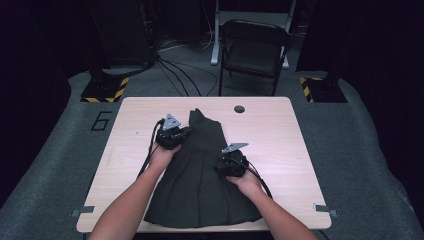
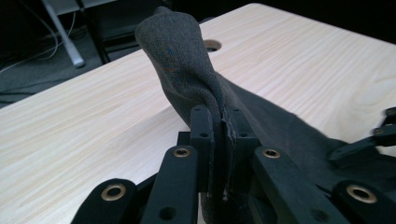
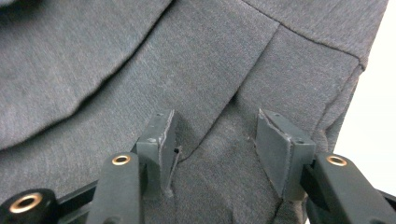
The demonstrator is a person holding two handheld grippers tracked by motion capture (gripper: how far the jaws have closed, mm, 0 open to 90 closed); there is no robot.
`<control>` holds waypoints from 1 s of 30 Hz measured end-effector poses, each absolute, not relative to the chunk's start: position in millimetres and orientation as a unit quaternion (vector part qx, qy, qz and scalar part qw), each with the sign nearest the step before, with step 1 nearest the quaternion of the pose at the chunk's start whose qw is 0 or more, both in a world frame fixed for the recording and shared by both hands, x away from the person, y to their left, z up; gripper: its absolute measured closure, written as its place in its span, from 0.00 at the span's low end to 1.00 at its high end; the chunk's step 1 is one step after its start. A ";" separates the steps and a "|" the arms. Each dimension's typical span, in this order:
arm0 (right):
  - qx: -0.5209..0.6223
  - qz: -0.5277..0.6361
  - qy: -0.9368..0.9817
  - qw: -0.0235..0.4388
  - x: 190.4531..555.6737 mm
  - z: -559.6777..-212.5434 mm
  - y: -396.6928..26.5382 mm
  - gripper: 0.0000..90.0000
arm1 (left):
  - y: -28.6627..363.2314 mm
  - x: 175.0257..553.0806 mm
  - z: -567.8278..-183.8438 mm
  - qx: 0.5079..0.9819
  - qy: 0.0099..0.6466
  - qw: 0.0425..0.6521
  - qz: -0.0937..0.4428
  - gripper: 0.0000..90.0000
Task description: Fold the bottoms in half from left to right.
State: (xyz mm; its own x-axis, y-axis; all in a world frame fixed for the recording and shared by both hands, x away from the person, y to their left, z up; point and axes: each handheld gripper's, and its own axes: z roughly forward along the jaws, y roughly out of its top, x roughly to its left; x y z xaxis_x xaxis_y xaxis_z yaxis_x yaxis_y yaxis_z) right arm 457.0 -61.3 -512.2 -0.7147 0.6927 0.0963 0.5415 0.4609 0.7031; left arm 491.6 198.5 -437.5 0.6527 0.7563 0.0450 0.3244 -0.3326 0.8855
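Dark dress [image 1: 200, 175], lengthwise, top end far

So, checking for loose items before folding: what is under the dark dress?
Under the dark dress only the wooden table shows around its edges. Whatever might lie beneath the fabric itself is covered.

Black left tool [image 1: 181, 134] and right tool [image 1: 231, 162], brass-ringed pivots, grey three-cornered plates, trailing cables.

High view looks forward-down over your desk [image 1: 280, 130]. Left claw [image 2: 218, 140] camera close, facing far desk edge. Right claw [image 3: 217, 149] camera nearly against dress [image 3: 140, 70]. All share dress.
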 end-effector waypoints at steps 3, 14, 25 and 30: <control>0.361 0.380 0.845 0.107 456.8 -514.5 -62.1 0.54 | 196.9 484.0 -432.1 0.784 0.332 0.473 0.225 0.93; 0.370 0.391 0.836 0.104 454.4 -517.3 -62.2 0.55 | 200.1 446.9 -427.0 0.782 0.287 0.516 0.199 0.93; 0.372 0.393 0.834 0.103 454.4 -517.8 -62.6 0.56 | 198.3 405.8 -433.5 0.809 0.223 0.516 0.173 0.93; 0.368 0.395 0.835 0.106 454.6 -518.4 -63.5 0.56 | 202.2 396.5 -443.5 0.816 0.219 0.511 0.160 0.93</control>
State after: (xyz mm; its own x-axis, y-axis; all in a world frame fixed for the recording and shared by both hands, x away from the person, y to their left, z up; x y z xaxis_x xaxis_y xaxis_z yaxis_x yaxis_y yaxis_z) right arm 454.6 -63.5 -518.4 -0.7064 0.6986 0.1140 0.5315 0.4171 0.7372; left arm 396.5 202.2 -443.5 0.8527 0.5212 0.0370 0.1940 -0.3815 0.9038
